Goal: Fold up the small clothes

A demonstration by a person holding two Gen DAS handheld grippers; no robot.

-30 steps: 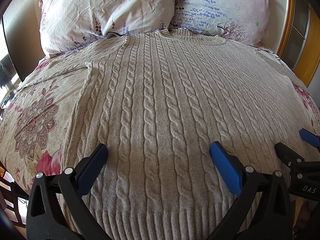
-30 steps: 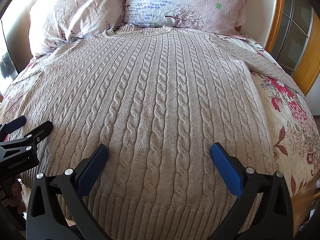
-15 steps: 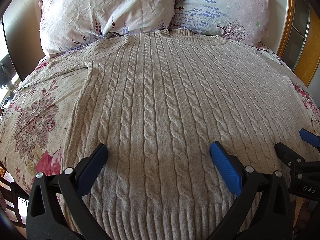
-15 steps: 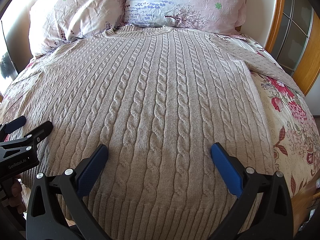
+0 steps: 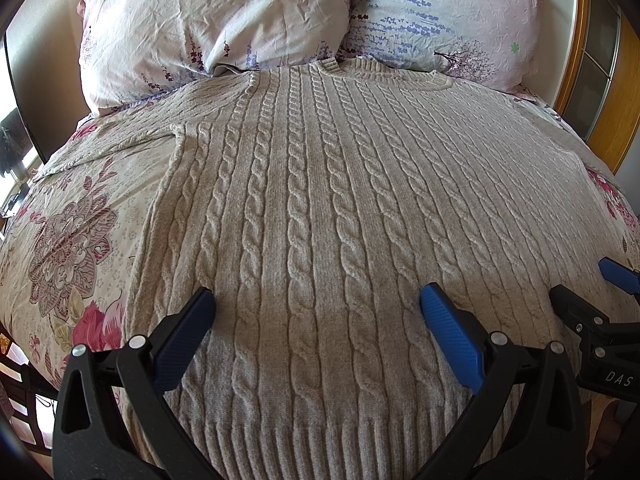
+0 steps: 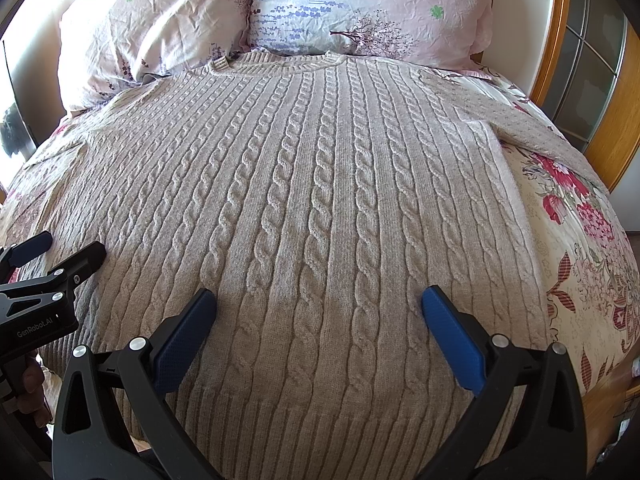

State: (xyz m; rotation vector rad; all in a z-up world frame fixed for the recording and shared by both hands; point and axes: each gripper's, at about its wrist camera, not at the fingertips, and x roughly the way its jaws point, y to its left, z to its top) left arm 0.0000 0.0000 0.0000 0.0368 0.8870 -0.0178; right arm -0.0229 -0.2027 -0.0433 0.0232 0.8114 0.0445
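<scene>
On one floral bed (image 5: 72, 216): one sweater (image 5: 320, 220), two pillows (image 5: 224, 20), left claw (image 5: 316, 304) and right claw (image 6: 318, 304) both wide.

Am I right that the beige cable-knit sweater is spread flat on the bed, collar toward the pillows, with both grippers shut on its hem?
Not quite. Both wrist views show the left gripper and the right gripper wide open above the hem, gripping nothing. The rest holds: the sweater lies flat on the bed, collar toward the pillows.

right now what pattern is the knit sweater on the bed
Beige cable-knit sweater: vertical twisted cables, ribbed hem; clearest in the right wrist view.
</scene>
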